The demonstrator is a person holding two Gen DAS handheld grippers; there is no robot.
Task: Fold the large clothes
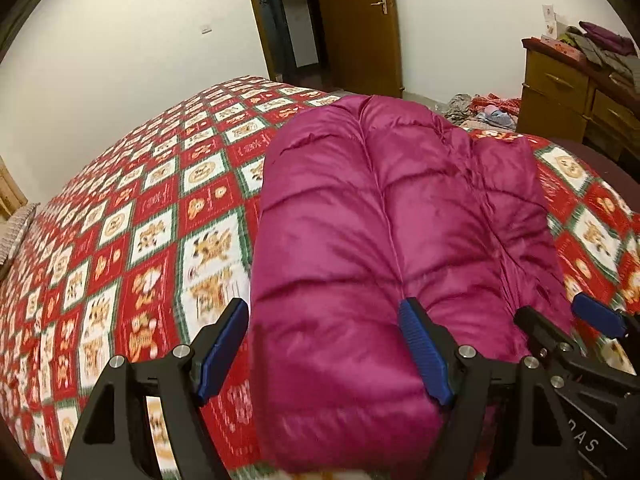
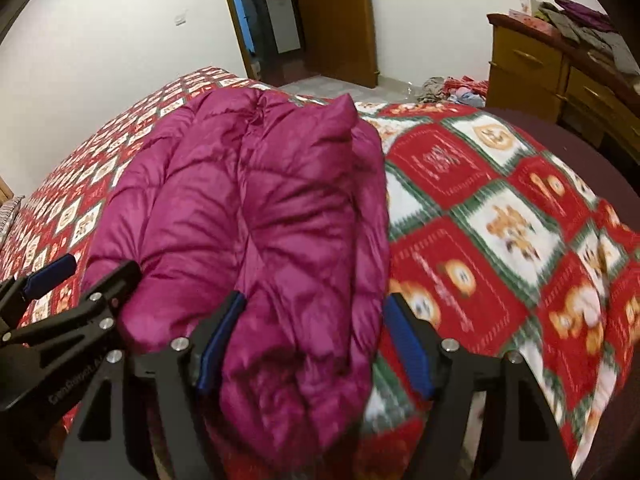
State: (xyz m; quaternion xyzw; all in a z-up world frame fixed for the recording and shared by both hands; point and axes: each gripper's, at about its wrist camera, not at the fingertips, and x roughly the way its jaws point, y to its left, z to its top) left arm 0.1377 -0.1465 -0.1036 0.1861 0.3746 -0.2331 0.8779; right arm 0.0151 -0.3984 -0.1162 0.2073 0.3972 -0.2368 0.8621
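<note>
A magenta quilted down jacket (image 1: 380, 220) lies folded lengthwise on the bed, also in the right wrist view (image 2: 248, 208). My left gripper (image 1: 324, 340) is open, its blue pads straddling the jacket's near left part. My right gripper (image 2: 312, 336) is open, its pads either side of the jacket's near right edge. Each gripper shows in the other's view: the right one (image 1: 560, 328) at the lower right, the left one (image 2: 72, 280) at the lower left. Whether the pads touch the fabric I cannot tell.
The bed carries a red, white and green patterned blanket (image 1: 140, 240). A wooden dresser (image 1: 568, 96) with piled clothes stands at the right. Loose clothes lie on the floor (image 1: 480, 110) beyond the bed. A wooden door (image 1: 352, 20) stands open at the back.
</note>
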